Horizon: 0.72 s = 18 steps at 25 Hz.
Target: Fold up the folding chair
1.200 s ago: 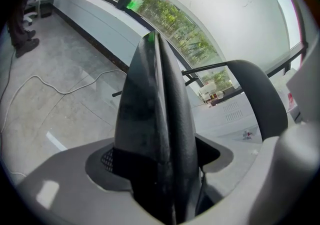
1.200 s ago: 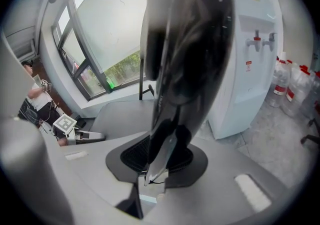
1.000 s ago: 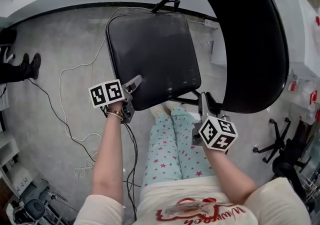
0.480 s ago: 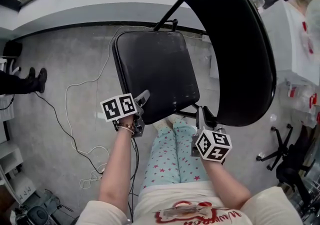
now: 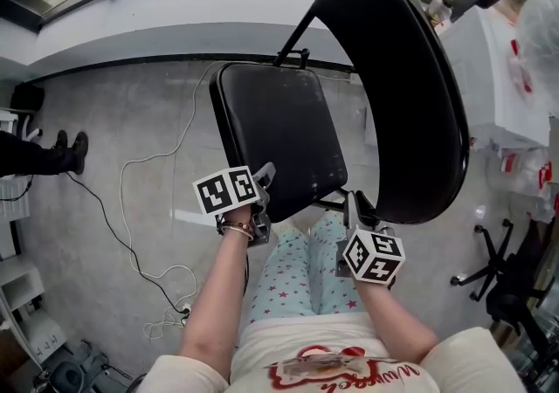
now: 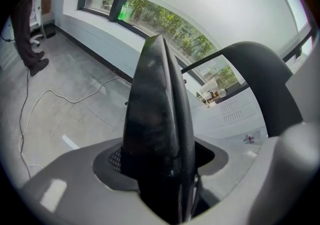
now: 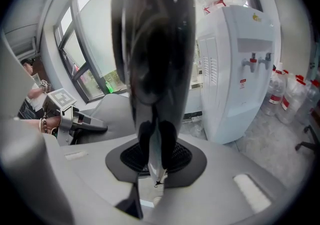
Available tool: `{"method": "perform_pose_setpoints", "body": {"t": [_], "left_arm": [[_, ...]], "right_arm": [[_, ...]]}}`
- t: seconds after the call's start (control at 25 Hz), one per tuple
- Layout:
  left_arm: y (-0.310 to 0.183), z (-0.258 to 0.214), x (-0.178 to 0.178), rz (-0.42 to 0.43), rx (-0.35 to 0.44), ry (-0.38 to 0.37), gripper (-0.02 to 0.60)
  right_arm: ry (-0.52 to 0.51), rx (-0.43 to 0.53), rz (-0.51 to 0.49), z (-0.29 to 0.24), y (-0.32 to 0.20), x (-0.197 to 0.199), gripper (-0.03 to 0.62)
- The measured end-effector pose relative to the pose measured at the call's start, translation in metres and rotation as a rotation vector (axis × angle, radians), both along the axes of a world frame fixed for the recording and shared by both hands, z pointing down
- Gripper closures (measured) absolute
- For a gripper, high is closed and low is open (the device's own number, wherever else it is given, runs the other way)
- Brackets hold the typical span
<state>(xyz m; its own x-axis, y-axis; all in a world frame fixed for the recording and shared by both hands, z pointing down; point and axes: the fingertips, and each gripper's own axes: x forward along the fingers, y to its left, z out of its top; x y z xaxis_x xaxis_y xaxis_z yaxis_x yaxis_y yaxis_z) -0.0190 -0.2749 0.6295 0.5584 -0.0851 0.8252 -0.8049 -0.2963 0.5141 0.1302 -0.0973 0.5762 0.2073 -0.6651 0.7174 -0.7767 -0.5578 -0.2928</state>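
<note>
A black folding chair stands on the grey floor in front of me. In the head view its seat (image 5: 279,134) tilts up at the near edge, and the curved backrest (image 5: 397,94) rises to the right. My left gripper (image 5: 262,177) is shut on the seat's near left corner. In the left gripper view the seat (image 6: 157,119) runs edge-on out from between the jaws of that gripper (image 6: 160,174). My right gripper (image 5: 358,208) is shut on the backrest's lower edge, and the backrest (image 7: 152,44) fills the middle of the right gripper view above the gripper (image 7: 155,161).
A white cable (image 5: 131,199) loops over the floor at the left, near a bystander's shoes (image 5: 65,151). A white water dispenser (image 7: 240,69) with bottles stands at the right, beside an office chair base (image 5: 489,251). My own legs (image 5: 306,269) are just below the seat.
The left gripper has risen and moved right with the seat's near edge, so the seat now tilts more steeply toward the backrest. The right gripper has kept its hold and barely shifted.
</note>
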Motion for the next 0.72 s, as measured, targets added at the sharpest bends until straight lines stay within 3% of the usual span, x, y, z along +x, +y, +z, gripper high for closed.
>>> {"method": "perform_pose_setpoints", "body": {"t": [0.44,0.72], "left_arm": [[0.011,-0.029,0.036,0.001,0.037,-0.093,0.279],[0.017,-0.046,0.058,-0.004,0.036,-0.113,0.299]], "right_arm": [[0.011,-0.057,-0.151,-0.012,-0.001,-0.001,0.508],[0.018,-0.059,-0.213,-0.019,-0.003,-0.004,0.507]]}}
